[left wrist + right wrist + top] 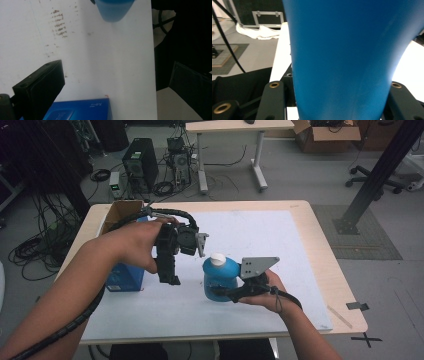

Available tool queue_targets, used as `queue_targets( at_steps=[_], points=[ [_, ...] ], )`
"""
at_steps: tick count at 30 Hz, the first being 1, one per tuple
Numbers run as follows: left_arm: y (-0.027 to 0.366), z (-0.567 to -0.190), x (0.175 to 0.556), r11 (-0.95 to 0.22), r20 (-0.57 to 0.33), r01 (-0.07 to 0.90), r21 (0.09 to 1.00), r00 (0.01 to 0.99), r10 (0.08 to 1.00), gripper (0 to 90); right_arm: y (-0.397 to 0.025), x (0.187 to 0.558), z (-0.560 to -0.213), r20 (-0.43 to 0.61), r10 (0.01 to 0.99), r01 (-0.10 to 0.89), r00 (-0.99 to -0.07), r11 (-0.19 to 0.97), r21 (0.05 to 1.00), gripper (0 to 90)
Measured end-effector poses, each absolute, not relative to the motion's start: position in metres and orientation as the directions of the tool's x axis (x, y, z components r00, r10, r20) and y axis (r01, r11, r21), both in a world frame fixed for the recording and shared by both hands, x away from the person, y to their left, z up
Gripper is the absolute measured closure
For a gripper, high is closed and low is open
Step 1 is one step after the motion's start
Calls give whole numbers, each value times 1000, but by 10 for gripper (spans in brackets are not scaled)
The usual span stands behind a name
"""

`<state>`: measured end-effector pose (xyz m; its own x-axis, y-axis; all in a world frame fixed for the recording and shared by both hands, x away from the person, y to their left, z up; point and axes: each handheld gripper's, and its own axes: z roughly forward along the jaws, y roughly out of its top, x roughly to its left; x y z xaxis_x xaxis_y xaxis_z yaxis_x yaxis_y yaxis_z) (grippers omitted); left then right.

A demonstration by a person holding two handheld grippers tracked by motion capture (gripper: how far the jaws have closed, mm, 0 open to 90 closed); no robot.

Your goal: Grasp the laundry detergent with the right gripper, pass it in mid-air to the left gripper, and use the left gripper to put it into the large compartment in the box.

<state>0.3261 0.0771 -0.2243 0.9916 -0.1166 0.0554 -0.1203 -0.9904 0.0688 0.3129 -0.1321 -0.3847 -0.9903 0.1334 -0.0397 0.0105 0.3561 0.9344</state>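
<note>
**Bottle upright between the right fingers, cap up toward the left gripper**

The blue bottle [220, 279] stands on the white sheet of the table [320, 255] with its long axis vertical and its white cap [218, 258] on top. The right gripper [226, 293] comes at it from the side, low on the body. In the right gripper view the blue wall sits directly between the two black fingers [273, 100], which press in on either flank, so they are closed to the bottle's width and hold it. The bottle runs up and away from these fingers, its base at about their level.

The left gripper [169, 270] hangs above the table, just beside the bottle and higher than its shoulder, pointing downward. Its fingers [40, 87] stand wide apart with nothing between them; in the left gripper view the bottle's lower body lies ahead of the fingers and the blue box [80, 110] lies close beneath them.

My reading is that the right hand steadies the bottle while the left is the free one for the cap. What matters is that the cap lies ahead of and slightly below the left fingers' level, on a vertical axis, so those fingers would need to come over the top and line up around that axis before closing.
</note>
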Motion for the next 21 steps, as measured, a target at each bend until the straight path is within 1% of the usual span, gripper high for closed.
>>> queue_targets(
  at_steps=[8,21],
  points=[
    [68,-226,326,-989,47,-133,64,990,-130,2,-120,317,-395,-17,89,16,-996,353,935,454],
    [58,-231,328,-989,29,-138,54,990,-137,2,-105,323,-400,-13,74,14,-997,355,935,453]
  ],
)
